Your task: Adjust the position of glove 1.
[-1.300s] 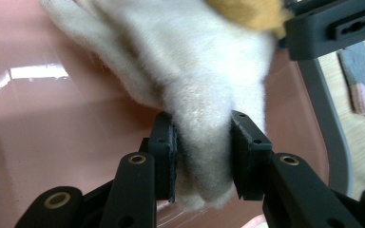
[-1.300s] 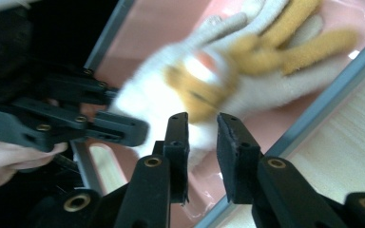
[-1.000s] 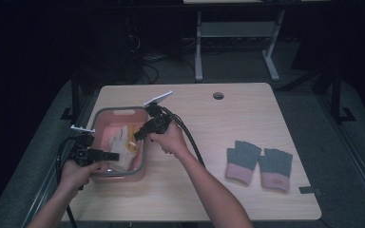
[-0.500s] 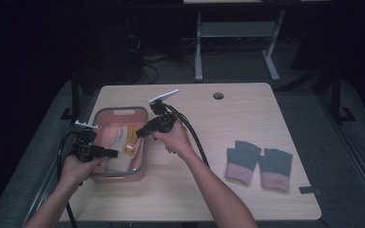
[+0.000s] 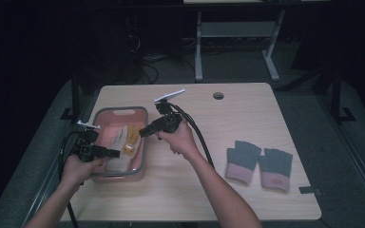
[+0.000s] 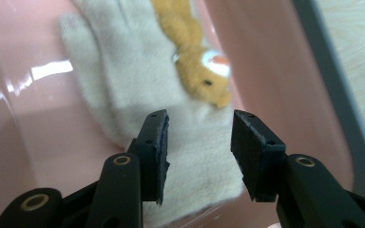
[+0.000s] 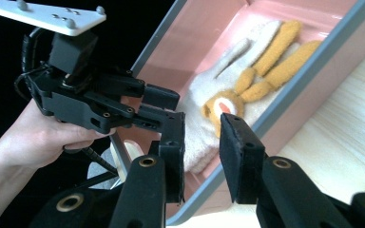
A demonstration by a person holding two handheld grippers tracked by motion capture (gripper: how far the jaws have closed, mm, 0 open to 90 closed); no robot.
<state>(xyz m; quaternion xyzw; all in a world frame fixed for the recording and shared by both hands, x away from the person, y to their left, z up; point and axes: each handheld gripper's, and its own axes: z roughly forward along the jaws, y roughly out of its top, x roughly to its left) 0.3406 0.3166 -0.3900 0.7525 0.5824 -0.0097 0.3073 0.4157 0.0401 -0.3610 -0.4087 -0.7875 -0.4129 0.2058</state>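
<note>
A pink bin with a grey rim (image 5: 121, 111) stands at the table's left. A cream glove (image 6: 133, 80) lies flat in it, with an orange glove bearing a small animal face (image 6: 195, 52) on top. My left gripper (image 6: 198, 118) hovers low over the cream glove's cuff end. Its jaws have just been opening, and they are open with nothing between the pads. My right gripper (image 7: 202, 118) is open and empty beside the bin's right wall (image 7: 309, 66), pointing at the left gripper (image 7: 168, 107). In the high view the left gripper (image 5: 110, 153) reaches over the bin and the right gripper (image 5: 142, 132) sits at its right rim.
A pair of grey gloves with pink cuffs (image 5: 259, 164) lies flat at the right of the wooden table (image 5: 180, 194). A round cable hole (image 5: 218, 95) is near the far edge. Black cables trail from both grippers.
My right gripper has drawn back to the right and slightly up, from inside the bin to its right rim. The left hand has stayed nearly still at the bin's near left.
</note>
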